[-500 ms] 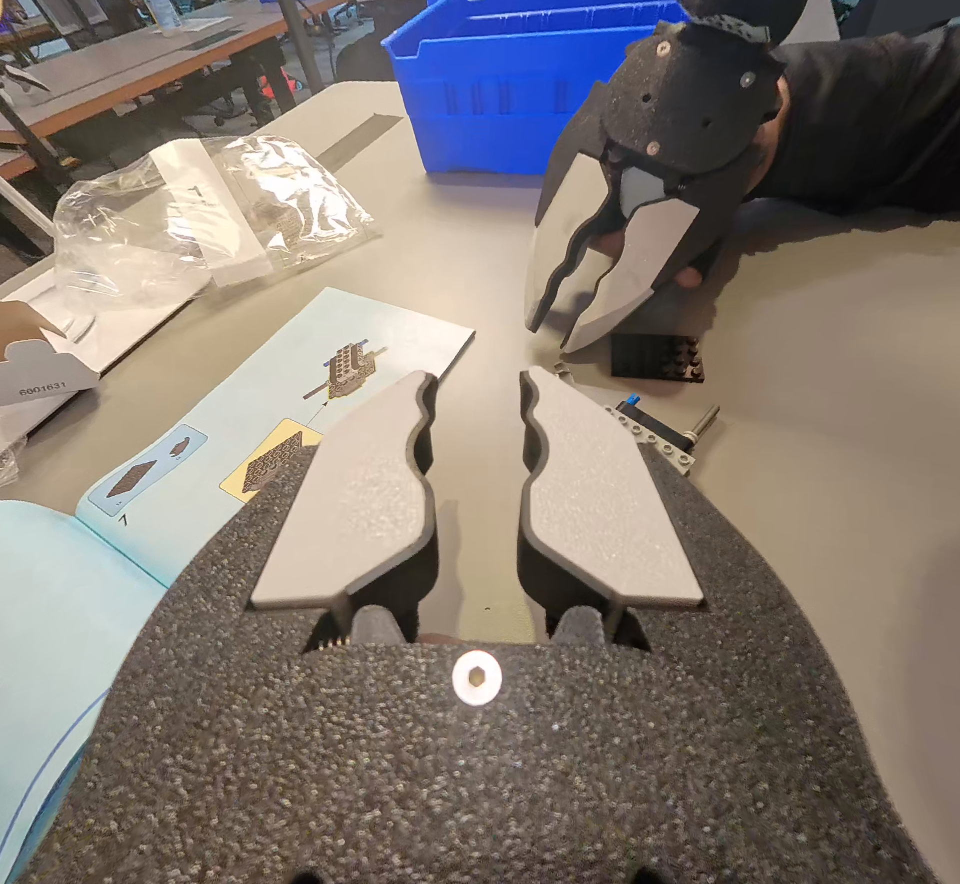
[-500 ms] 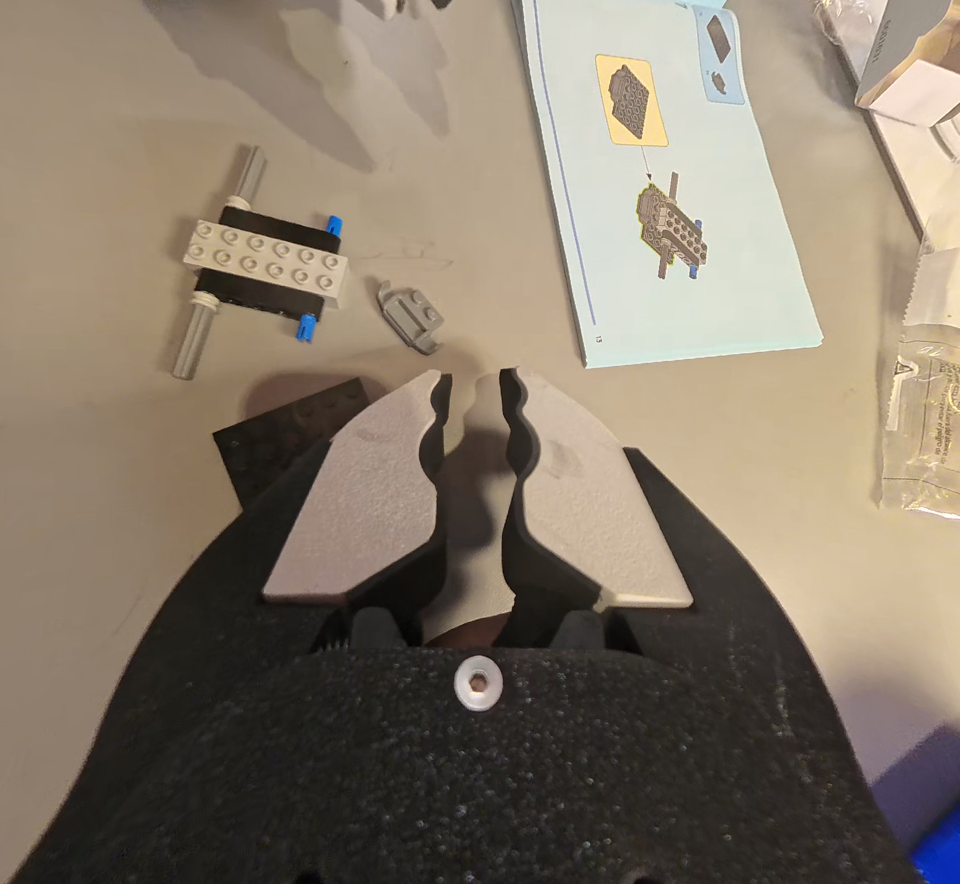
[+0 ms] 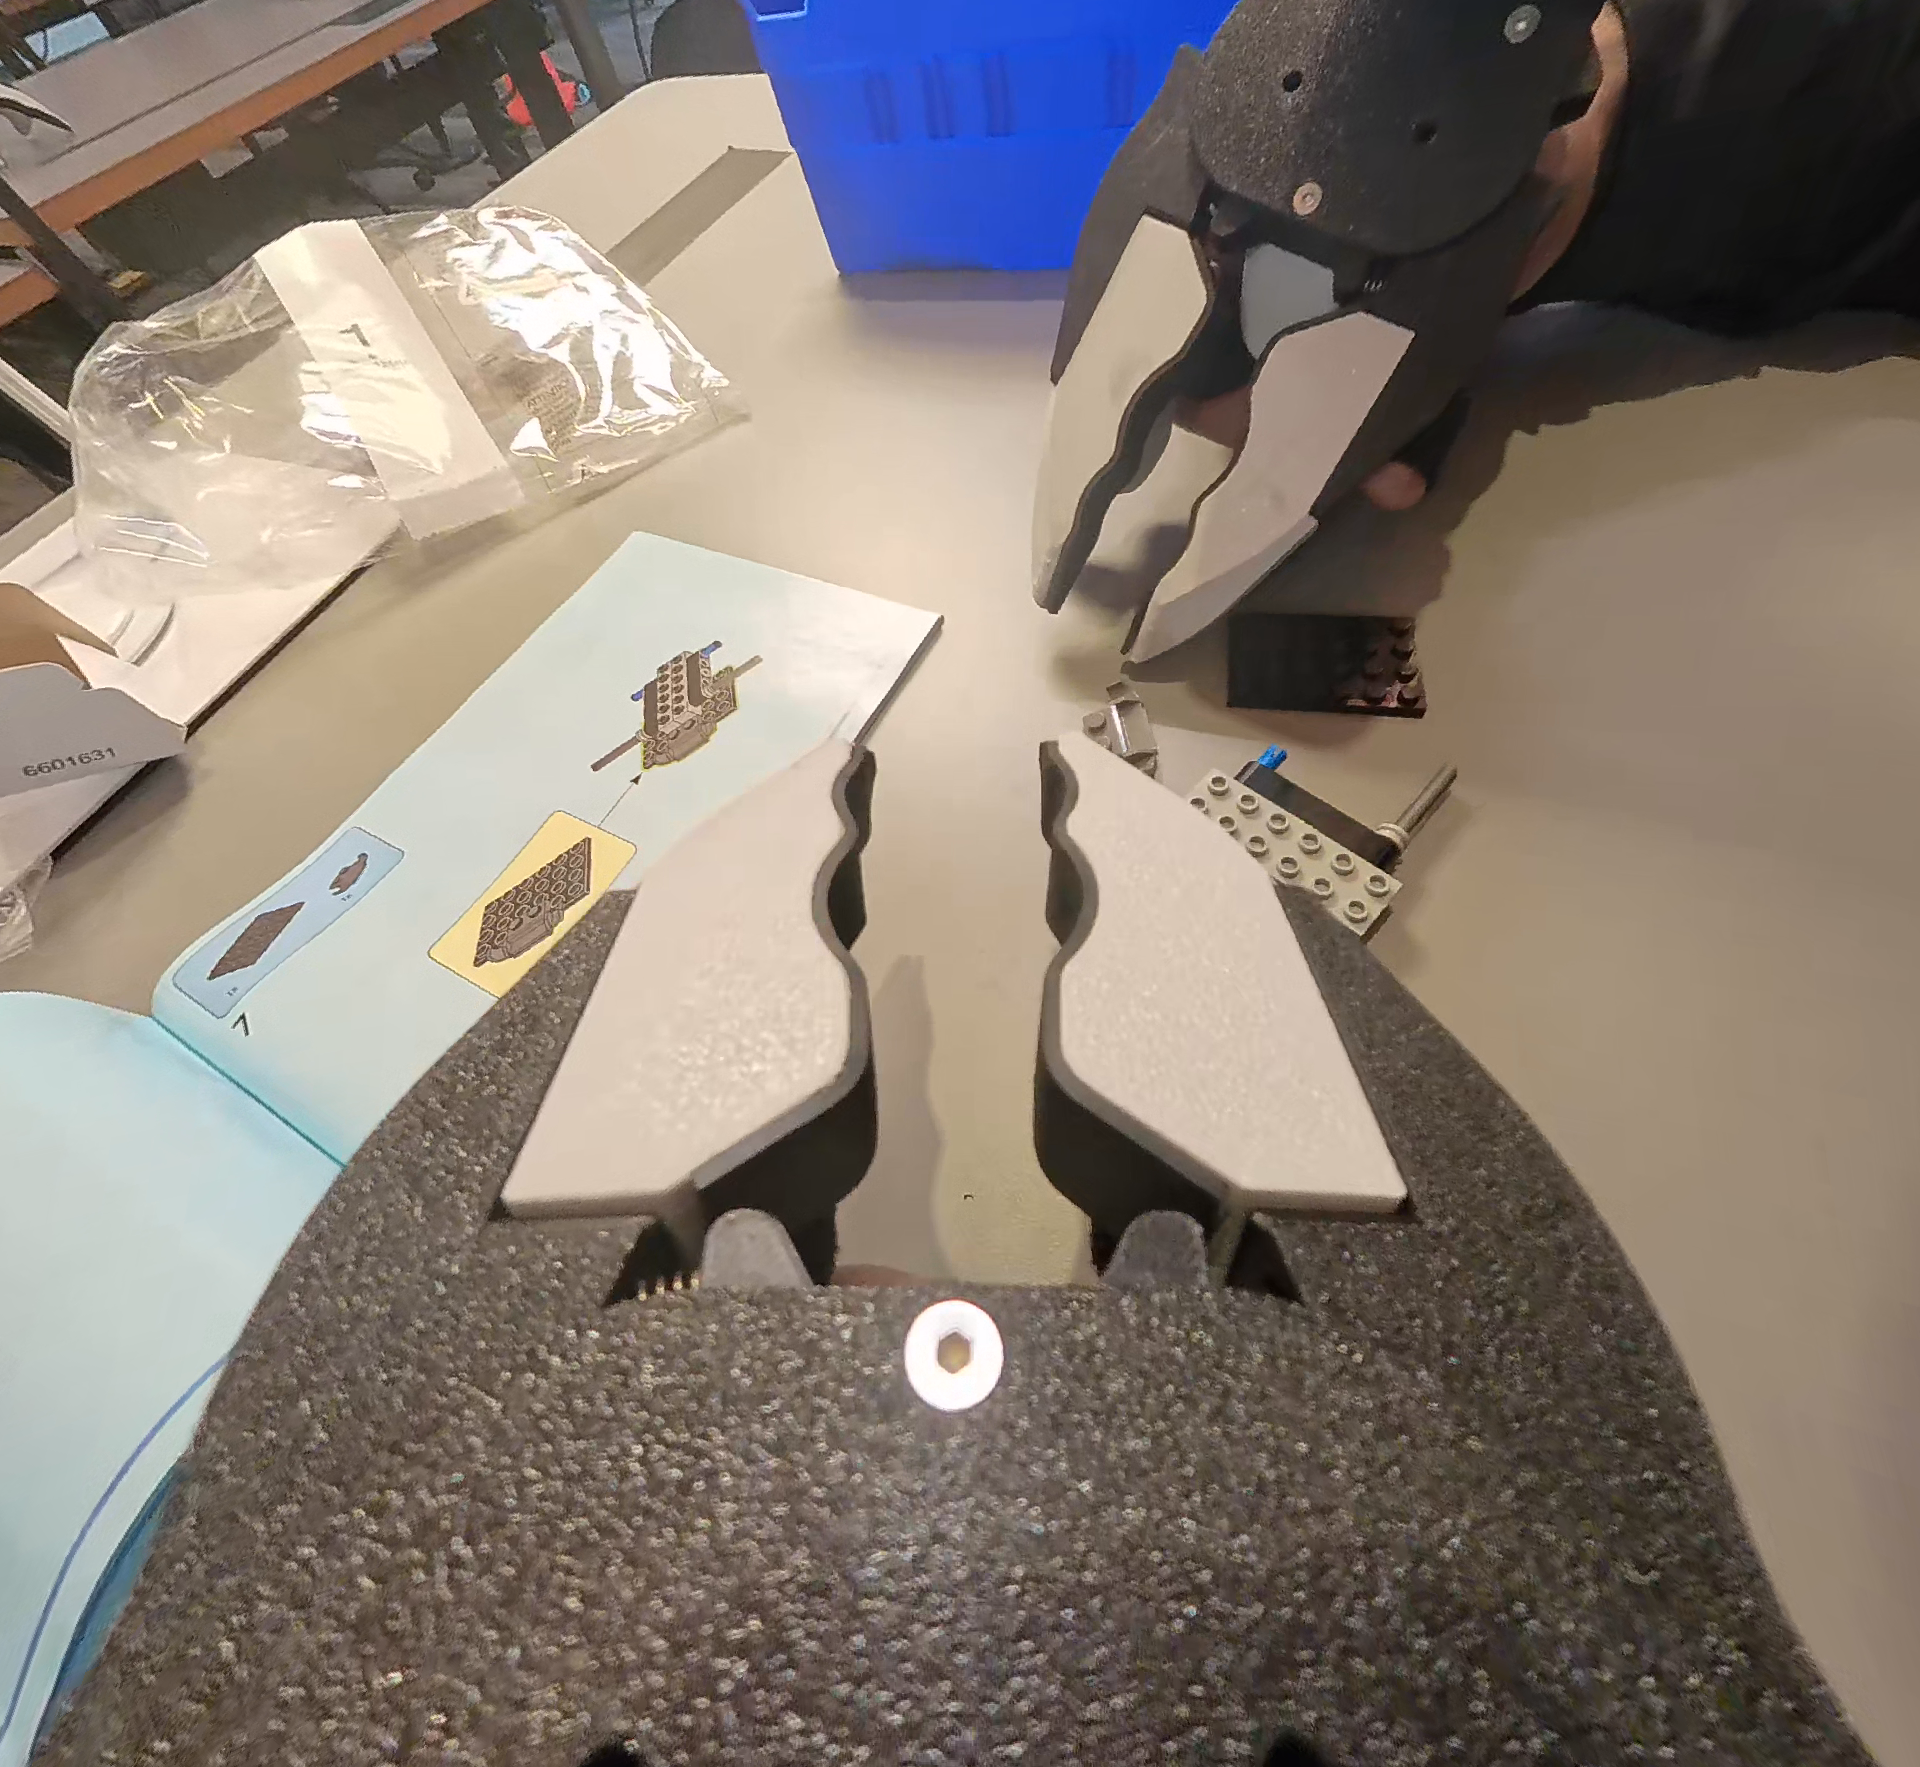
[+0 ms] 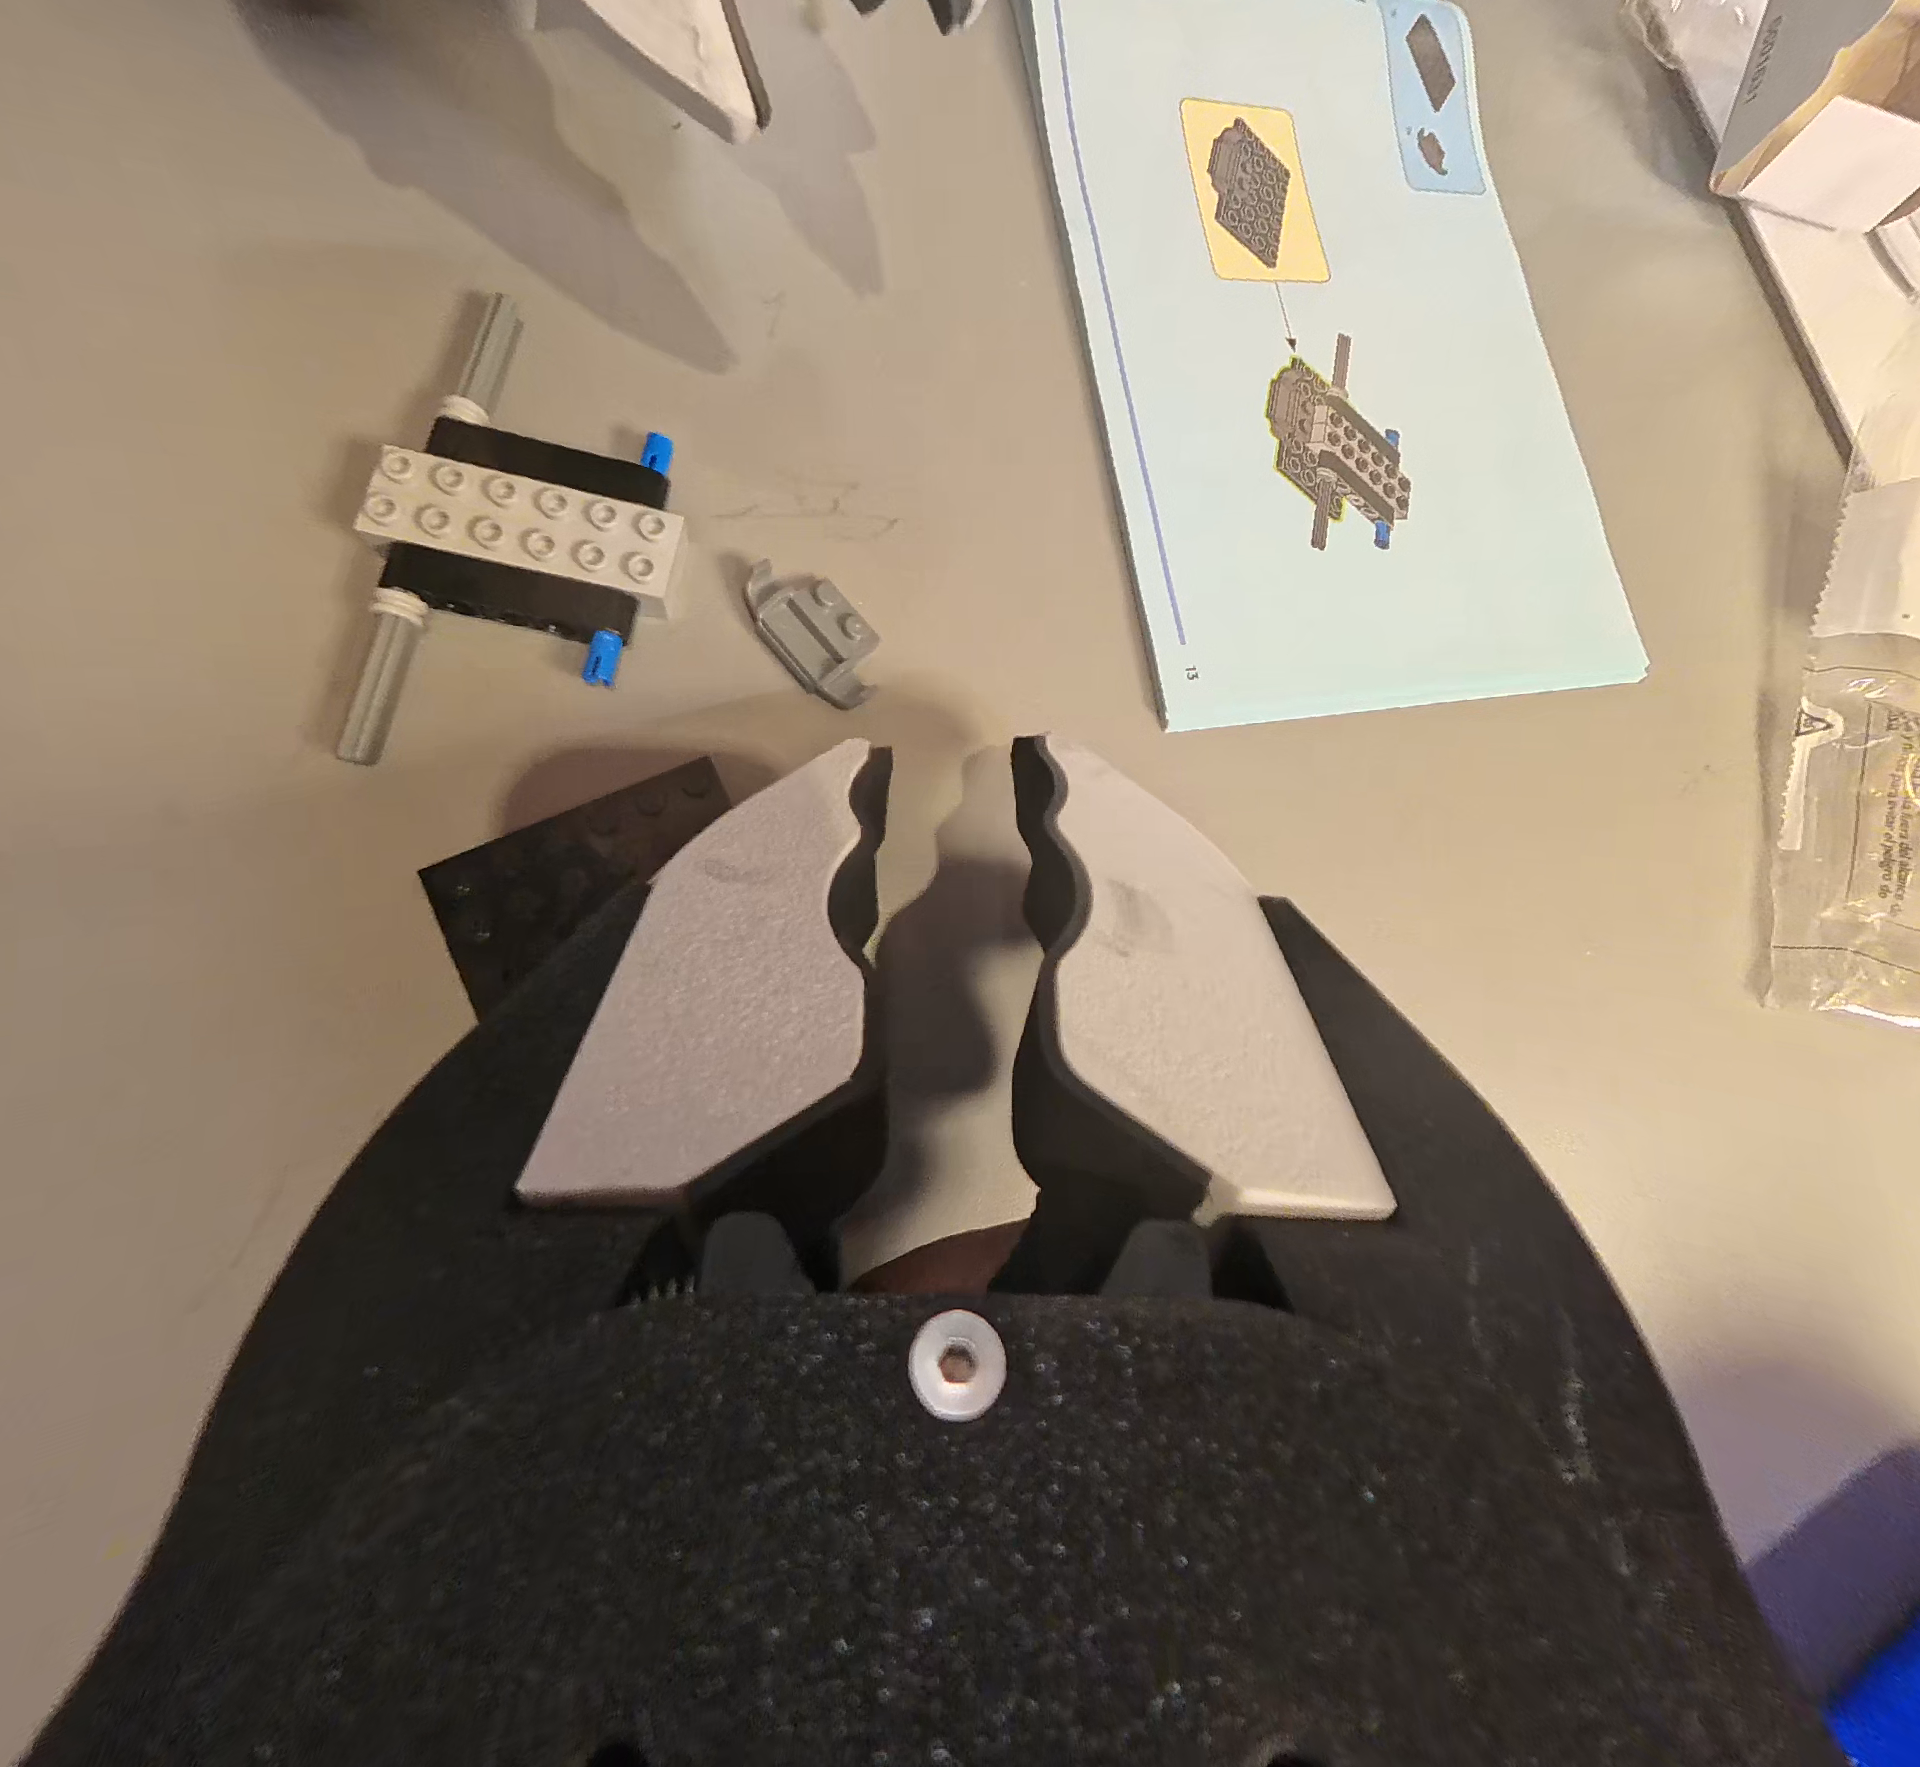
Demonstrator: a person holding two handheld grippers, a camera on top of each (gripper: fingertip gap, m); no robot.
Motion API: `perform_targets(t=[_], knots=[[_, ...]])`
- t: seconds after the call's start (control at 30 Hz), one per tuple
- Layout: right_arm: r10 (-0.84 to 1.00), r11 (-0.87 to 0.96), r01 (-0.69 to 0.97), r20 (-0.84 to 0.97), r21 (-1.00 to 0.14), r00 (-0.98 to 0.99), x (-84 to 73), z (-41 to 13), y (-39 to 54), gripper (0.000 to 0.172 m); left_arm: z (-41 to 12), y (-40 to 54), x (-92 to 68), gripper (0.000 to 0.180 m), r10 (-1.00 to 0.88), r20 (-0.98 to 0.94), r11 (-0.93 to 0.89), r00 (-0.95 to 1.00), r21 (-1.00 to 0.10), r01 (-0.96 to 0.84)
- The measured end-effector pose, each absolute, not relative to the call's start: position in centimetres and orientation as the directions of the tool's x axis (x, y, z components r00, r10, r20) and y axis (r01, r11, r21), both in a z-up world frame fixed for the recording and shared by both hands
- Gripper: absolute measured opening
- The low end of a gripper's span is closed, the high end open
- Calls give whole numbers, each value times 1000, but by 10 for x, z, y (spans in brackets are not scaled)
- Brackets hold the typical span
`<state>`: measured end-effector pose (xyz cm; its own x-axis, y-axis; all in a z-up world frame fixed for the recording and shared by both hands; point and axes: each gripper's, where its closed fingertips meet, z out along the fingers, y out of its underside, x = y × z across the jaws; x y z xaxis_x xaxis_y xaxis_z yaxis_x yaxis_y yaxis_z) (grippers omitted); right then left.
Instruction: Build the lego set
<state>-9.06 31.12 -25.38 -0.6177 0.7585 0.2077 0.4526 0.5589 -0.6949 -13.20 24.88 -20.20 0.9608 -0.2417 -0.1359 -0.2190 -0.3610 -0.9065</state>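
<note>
The small grey clip-shaped brick piece lies loose on the grey bench, just ahead of the right gripper and nearest to its fingertips. That gripper's jaws stand partly apart with only bare bench between them; it has hold of nothing. A flat black studded plate lies just left of and partly under its left finger.

Beyond the grey piece sits a small assembly: a light grey studded brick on a black beam with blue pins and a grey axle. It is near the clip piece but apart from it.

The left gripper hovers opposite, jaws open wider and empty, its right fingertip just beside the clip piece.

My judgement: any close on so small a piece wants the pads square to its sides, with the plate and assembly left undisturbed.

Farther out lie an open pale blue instruction booklet, a crumpled clear plastic bag and a blue plastic bin.
</note>
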Motion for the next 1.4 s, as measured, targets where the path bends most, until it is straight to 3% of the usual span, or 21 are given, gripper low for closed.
perform_targets(t=[0.73,0.87,1.03,1.4], knots=[[682,597,396,182,-698,-708,-91,-254,295,27,-213,249,-129,31,-251,-180,-416,951,-867,-274],[649,614,386,162,-688,-744,-90,-256,289,22,-213,249,-130,31,-251,-182,-418,951,-866,-276],[640,622,385,159,-682,-751,-89,-258,288,1,-213,249,-130,31,-249,-181,-416,951,-867,-274],[699,595,367,236,-715,-675,-95,-248,296,0,-211,248,-132,31,-236,-155,-415,959,-877,-243]])
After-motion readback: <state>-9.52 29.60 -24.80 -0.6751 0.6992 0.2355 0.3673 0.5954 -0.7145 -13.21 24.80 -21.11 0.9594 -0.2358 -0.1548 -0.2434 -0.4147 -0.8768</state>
